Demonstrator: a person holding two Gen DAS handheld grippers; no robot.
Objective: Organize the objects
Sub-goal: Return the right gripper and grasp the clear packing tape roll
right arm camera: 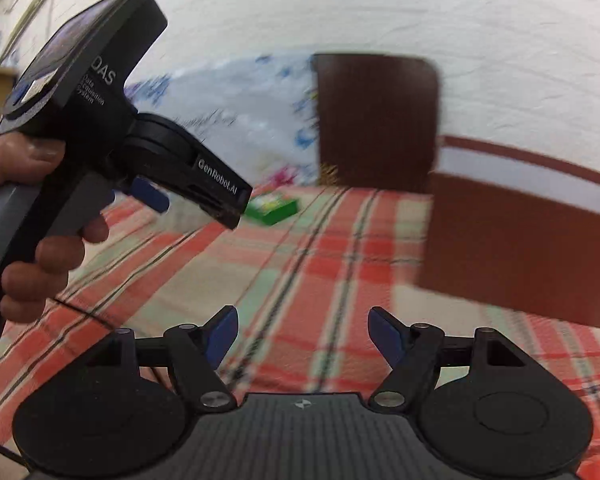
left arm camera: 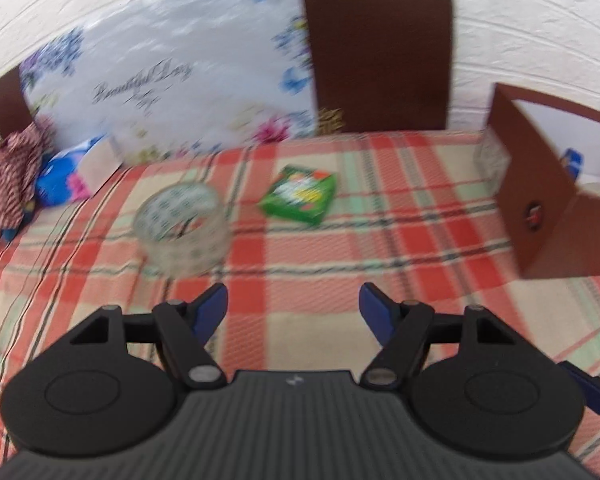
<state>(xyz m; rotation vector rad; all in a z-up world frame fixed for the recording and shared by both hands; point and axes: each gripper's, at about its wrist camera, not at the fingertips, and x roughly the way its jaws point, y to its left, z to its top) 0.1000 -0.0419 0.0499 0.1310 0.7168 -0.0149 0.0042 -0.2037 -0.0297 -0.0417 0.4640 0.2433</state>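
Note:
A clear tape roll [left arm camera: 180,228] lies on the plaid cloth [left arm camera: 320,340], ahead and left of my left gripper [left arm camera: 294,300]. A small green box [left arm camera: 300,196] lies flat just beyond it, also seen far off in the right wrist view [right arm camera: 274,208]. An open brown box [left arm camera: 548,208] stands at the right, and looms close to my right gripper [right arm camera: 303,322] on its right side [right arm camera: 520,256]. Both grippers hover open over the cloth with nothing between their blue fingers. A hand [right arm camera: 40,264] holds the left gripper's black body; one of its blue fingers [right arm camera: 150,196] shows.
A floral cushion [left arm camera: 172,80] and a dark brown board [left arm camera: 380,52] stand at the back against a white wall. A crumpled patterned cloth [left arm camera: 12,176] and a blue packet [left arm camera: 64,176] lie at the far left. A clear jar [left arm camera: 490,160] stands by the brown box.

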